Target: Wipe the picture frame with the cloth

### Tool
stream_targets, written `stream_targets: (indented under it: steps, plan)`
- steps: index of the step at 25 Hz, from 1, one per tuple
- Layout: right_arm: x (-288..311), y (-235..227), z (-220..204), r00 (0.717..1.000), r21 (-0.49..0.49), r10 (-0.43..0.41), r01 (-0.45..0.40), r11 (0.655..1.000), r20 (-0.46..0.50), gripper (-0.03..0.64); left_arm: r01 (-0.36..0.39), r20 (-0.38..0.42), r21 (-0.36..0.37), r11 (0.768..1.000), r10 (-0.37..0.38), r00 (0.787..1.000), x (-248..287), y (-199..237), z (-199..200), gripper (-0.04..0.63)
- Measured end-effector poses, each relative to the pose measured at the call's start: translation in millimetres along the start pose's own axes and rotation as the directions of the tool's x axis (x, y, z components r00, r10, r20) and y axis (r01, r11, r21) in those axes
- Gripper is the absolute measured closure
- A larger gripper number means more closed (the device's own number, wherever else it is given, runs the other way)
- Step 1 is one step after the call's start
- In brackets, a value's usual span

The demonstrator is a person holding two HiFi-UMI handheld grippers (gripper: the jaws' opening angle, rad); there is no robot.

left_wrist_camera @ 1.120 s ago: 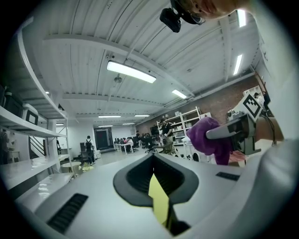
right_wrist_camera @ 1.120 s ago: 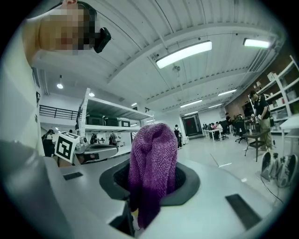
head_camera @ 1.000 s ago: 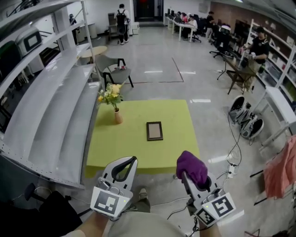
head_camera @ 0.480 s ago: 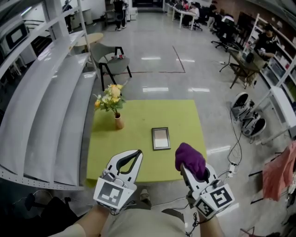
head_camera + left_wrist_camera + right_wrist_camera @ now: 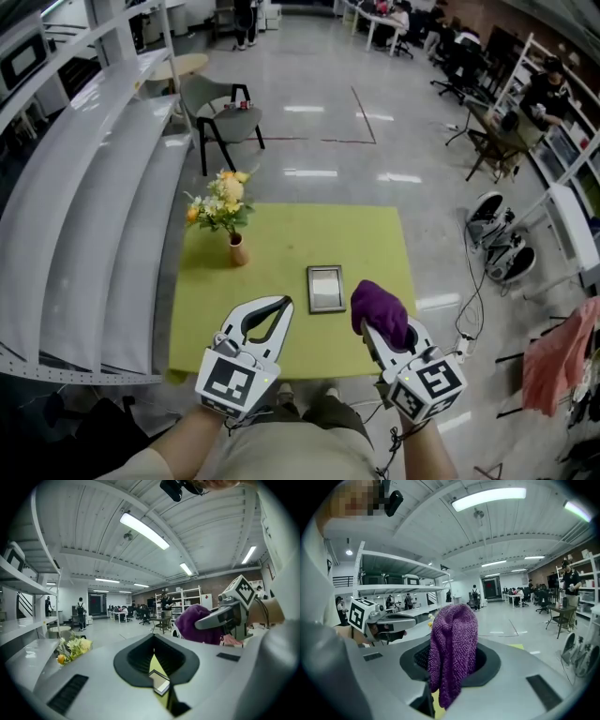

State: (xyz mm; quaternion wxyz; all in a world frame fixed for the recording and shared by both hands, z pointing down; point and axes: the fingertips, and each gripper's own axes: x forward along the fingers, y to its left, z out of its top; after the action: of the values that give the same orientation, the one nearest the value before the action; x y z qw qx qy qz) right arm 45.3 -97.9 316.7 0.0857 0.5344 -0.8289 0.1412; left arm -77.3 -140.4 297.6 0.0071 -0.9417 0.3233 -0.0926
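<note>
A small dark-rimmed picture frame (image 5: 325, 288) lies flat on the yellow-green table (image 5: 281, 239), towards its near edge. My right gripper (image 5: 371, 328) is shut on a purple knitted cloth (image 5: 380, 313), which bulges out over its tips just right of the frame. In the right gripper view the cloth (image 5: 452, 648) hangs between the jaws and hides them. My left gripper (image 5: 281, 303) hovers over the near table edge, left of the frame, shut with nothing in it. Through its narrow gap the left gripper view shows the frame (image 5: 161, 685).
A vase of yellow flowers (image 5: 225, 211) stands at the table's left. Long white shelving (image 5: 94, 187) runs close along the left side. A chair (image 5: 220, 117) stands beyond the table. Cables and wheeled devices (image 5: 497, 244) lie on the floor at right.
The view has come nearer to the table. Both grippers have moved forward and now reach over its near edge, the cloth close beside the picture frame.
</note>
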Motion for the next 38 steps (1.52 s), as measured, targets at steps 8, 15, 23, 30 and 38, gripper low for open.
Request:
stream_targets:
  steps: [8, 15, 23, 30, 38]
  plan:
    - [55.3, -39.2, -14.5, 0.994, -0.024, 0.056, -0.059, 0.998, -0.098, 0.506, -0.011, -0.121, -0.032, 0.999, 0.007, 0.993, 47.7, 14.5, -41.5, 0.588]
    - [114.2, -67.3, -46.1, 0.969, -0.020, 0.131, -0.138, 0.990, -0.210, 0.506, -0.042, -0.221, -0.081, 0.996, 0.023, 0.975, 96.3, 20.0, -91.8, 0.589]
    - [175.4, -84.1, -101.3, 0.913, -0.015, 0.220, -0.240, 0.971, -0.343, 0.505, -0.055, -0.349, -0.165, 0.985, -0.006, 0.937, 139.2, 19.3, -163.9, 0.588]
    - [216.1, -97.4, -159.1, 0.863, -0.007, 0.253, -0.285, 0.959, -0.438, 0.505, -0.041, -0.433, -0.236, 0.971, -0.067, 0.899, 169.8, 10.8, -224.3, 0.589]
    - [252.2, -101.1, -214.6, 0.805, -0.035, 0.287, -0.355, 0.934, -0.519, 0.505, -0.058, -0.528, -0.297, 0.953, -0.113, 0.842, 187.6, 3.9, -302.4, 0.589]
